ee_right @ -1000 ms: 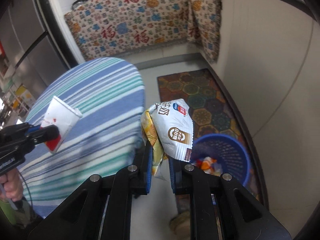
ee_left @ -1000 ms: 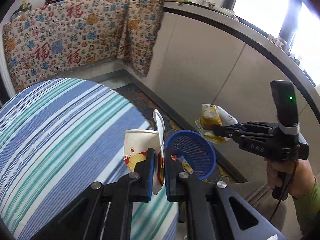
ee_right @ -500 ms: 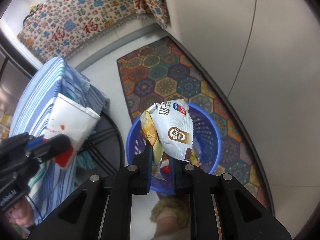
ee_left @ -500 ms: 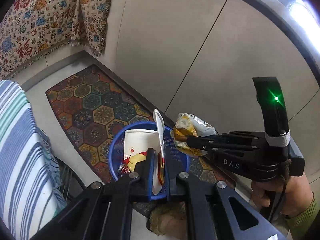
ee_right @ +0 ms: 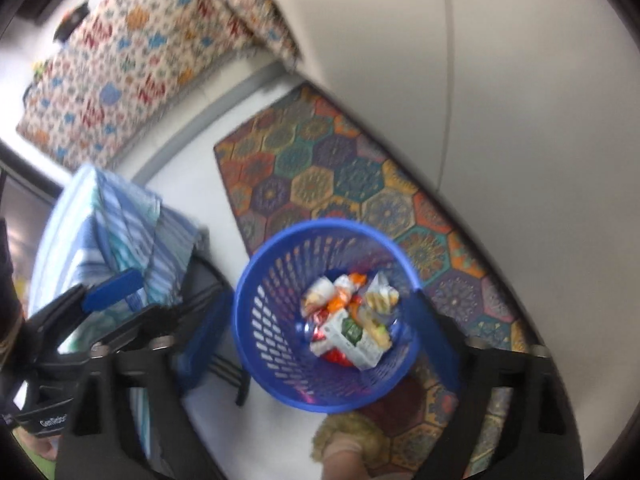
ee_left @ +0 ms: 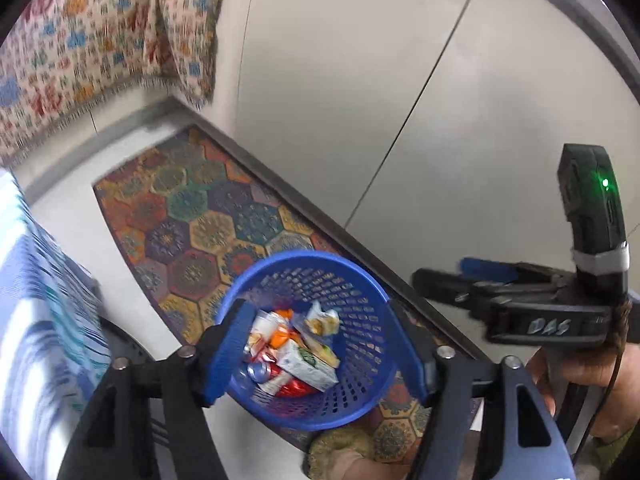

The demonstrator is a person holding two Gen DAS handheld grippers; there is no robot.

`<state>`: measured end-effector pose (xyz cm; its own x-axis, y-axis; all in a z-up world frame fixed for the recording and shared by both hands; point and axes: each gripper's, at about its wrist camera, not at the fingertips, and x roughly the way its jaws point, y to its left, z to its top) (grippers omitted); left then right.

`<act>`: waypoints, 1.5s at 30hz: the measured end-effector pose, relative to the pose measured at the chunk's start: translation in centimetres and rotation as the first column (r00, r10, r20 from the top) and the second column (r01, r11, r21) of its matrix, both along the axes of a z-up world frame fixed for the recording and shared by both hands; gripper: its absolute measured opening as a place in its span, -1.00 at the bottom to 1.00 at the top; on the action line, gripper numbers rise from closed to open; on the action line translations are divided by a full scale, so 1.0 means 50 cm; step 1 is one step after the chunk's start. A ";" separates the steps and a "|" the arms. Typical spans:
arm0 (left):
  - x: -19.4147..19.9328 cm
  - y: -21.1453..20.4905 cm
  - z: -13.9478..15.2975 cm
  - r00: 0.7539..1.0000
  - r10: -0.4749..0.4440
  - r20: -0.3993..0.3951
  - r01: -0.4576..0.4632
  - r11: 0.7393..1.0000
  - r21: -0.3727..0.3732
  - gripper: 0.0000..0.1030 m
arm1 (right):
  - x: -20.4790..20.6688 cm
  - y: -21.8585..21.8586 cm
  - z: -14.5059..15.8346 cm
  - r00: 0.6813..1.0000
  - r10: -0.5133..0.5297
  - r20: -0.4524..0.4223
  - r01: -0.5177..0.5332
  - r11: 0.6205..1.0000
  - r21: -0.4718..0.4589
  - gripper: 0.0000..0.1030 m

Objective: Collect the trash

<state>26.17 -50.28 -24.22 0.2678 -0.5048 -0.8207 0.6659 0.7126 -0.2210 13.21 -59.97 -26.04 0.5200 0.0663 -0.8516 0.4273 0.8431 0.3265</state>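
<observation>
A blue mesh trash basket (ee_left: 360, 280) stands on the floor rug and holds several pieces of trash (ee_left: 296, 352), among them wrappers, a carton and a can. It also shows in the right wrist view (ee_right: 276, 320) with the trash (ee_right: 352, 320) at its bottom. My left gripper (ee_left: 316, 352) is open and empty right above the basket. My right gripper (ee_right: 320, 344) is open and empty above the basket too. The right gripper shows in the left wrist view (ee_left: 448, 276), and the left gripper in the right wrist view (ee_right: 108, 300).
A patterned hexagon rug (ee_left: 208, 216) lies along a grey cabinet wall (ee_left: 400, 80). A table with a blue striped cloth (ee_right: 100, 224) stands left of the basket. A patterned cloth (ee_right: 140, 60) hangs at the back. A slippered foot (ee_right: 348, 444) is below the basket.
Both grippers have opened. The paper cup with its spoon has left the left gripper and the snack bag has left the right gripper. Both grippers hang over the basket.
</observation>
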 end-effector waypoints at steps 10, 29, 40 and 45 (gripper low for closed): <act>-0.136 0.121 0.139 0.990 0.047 0.135 -0.055 0.997 0.058 0.91 | -0.145 0.117 0.168 0.988 -0.106 0.109 0.126 0.972 -0.199 0.99; -0.276 0.231 0.291 0.957 0.138 0.255 -0.168 0.981 0.101 0.99 | -0.321 0.301 0.277 0.986 -0.134 0.097 0.157 0.942 -0.296 0.99; -0.282 0.238 0.290 0.961 0.127 0.244 -0.155 0.983 0.101 0.99 | -0.335 0.333 0.282 0.988 -0.137 0.066 0.151 0.932 -0.330 0.99; -0.285 0.234 0.289 0.962 0.120 0.246 -0.151 0.982 0.113 0.99 | -0.337 0.335 0.281 0.989 -0.133 0.066 0.147 0.934 -0.325 0.99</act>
